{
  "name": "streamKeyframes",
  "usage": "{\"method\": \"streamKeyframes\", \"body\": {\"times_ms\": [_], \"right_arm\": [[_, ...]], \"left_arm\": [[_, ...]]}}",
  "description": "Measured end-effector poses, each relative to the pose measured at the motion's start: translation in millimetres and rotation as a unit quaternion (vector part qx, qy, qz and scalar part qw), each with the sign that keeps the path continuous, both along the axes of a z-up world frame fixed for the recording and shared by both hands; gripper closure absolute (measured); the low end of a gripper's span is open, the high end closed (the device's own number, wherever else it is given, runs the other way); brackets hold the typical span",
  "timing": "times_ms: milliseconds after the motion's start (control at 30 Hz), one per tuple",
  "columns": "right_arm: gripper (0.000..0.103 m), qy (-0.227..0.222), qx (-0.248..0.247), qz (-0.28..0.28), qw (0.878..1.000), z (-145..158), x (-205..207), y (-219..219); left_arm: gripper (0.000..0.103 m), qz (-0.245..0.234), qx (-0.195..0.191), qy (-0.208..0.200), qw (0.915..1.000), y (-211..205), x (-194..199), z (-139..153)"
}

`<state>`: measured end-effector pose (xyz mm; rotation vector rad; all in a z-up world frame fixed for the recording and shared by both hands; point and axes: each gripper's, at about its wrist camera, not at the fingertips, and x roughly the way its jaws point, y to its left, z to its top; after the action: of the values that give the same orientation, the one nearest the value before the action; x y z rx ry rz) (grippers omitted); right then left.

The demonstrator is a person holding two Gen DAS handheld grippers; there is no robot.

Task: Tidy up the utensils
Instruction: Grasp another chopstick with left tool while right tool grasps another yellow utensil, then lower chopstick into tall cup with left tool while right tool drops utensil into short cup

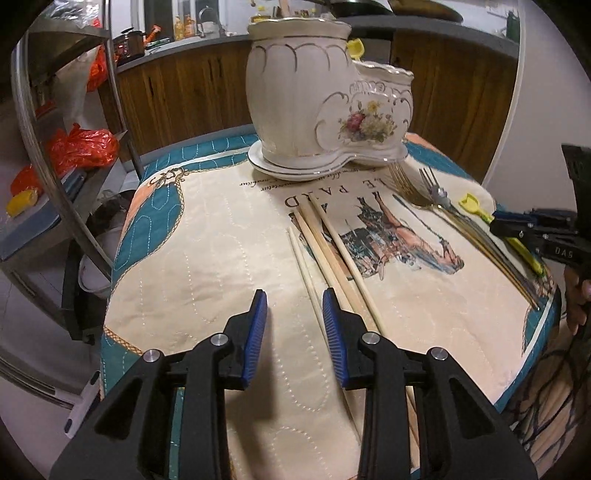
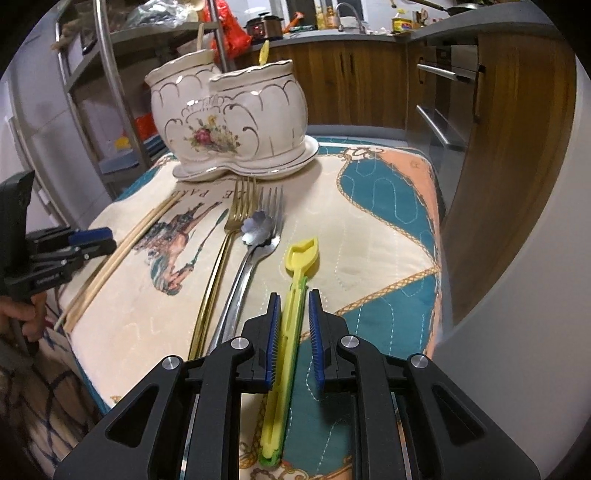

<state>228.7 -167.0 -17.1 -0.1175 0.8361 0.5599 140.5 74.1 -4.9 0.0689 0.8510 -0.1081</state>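
While my right gripper [image 2: 292, 295] straddles the yellow scoop [image 2: 291, 295], fingers apart | left gripper [image 1: 294, 301] apart, empty | risk: thin handle, seemingly off-centre, may twist out.

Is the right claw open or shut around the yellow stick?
Open: the right claw straddles the yellow stick, with a visible gap beside its right pad.

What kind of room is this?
Most likely a home kitchen: a counter with a faucet and a pot, wooden cabinets, and a metal rack.
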Motion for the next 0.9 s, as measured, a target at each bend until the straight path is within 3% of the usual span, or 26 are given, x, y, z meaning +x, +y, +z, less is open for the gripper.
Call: {"method": "streamKeyframes", "body": {"times_ms": [233, 433, 700, 900], "right_arm": [[0.086, 0.021, -0.135, 0.058, 0.989, 9.8, 8.3, 28.8], [0.086, 0.068, -0.192, 0.091, 0.975, 12.4, 26.3, 32.8], [0.086, 0.117, -0.262, 0.129, 0.949, 13.3, 40.0, 54.1], [0.091, 0.126, -0.269, 0.134, 0.946, 14.4, 41.7, 61.3]], "left_arm": [[0.071, -0.027, 0.030, 0.050, 0.9979, -1.2, 12.3, 5.1], [0.072, -0.055, 0.056, 0.098, 0.9921, 3.1, 20.2, 8.1], [0.076, -0.108, 0.100, 0.191, 0.9705, -2.9, 30.9, 8.9], [0.097, -0.139, 0.112, 0.236, 0.9551, -14.5, 33.6, 8.6]]}}
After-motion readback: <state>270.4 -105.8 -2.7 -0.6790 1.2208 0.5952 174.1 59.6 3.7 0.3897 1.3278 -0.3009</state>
